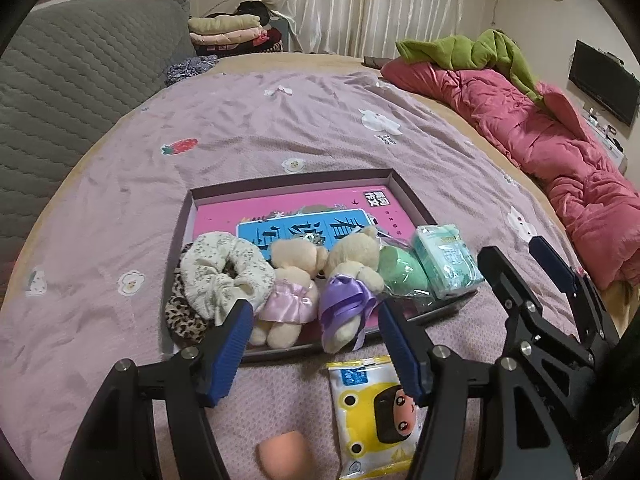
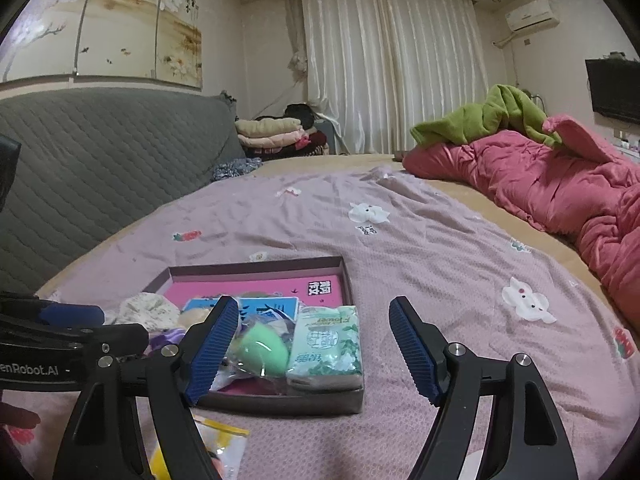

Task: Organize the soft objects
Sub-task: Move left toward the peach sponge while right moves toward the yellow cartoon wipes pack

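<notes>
Both grippers empty: left gripper (image 1: 316,344) wide over the tray's (image 1: 404,184) near edge, right gripper (image 2: 316,350) wide beside it. Scrunchies (image 1: 224,272), bears (image 1: 320,276), sponge (image 1: 400,276) and tissues (image 1: 448,264) sit inside; wipes (image 1: 368,412) and peach sponge (image 1: 280,454) lie outside on the bed.

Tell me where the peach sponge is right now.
In the left wrist view, the peach sponge lies on the purple bedspread outside the tray, near the bottom edge, just left of the yellow wipes packet.
</notes>
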{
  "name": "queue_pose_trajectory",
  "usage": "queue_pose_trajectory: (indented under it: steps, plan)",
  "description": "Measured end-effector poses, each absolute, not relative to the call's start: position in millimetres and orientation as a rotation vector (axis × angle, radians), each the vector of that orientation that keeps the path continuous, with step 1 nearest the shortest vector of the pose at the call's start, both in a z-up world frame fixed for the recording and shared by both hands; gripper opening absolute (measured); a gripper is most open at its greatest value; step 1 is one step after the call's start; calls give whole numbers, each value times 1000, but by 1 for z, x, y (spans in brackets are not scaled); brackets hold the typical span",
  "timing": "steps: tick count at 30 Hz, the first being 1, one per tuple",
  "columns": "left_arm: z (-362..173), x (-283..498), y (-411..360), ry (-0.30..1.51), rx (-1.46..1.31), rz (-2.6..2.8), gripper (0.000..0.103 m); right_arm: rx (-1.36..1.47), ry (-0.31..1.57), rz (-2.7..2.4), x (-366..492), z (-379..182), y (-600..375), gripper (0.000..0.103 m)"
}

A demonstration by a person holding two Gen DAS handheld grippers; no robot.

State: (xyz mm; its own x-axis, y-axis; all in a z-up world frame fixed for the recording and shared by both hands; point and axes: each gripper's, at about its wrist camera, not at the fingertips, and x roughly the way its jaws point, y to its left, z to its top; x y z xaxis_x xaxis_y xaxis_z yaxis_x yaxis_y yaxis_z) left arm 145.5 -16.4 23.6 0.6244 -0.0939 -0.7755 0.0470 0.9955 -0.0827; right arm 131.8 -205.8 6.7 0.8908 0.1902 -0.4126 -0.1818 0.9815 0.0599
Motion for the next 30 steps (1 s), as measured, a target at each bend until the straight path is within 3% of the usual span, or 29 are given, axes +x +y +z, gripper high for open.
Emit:
queue_pose_trajectory:
  steps: [18,30]
  plan:
    - [35,113,30,869,-109,-24,65,-13,403,216,97,24,-192,79]
    - [20,90,36,931,-116,-25,65,18,534,309,73,13,-172,79]
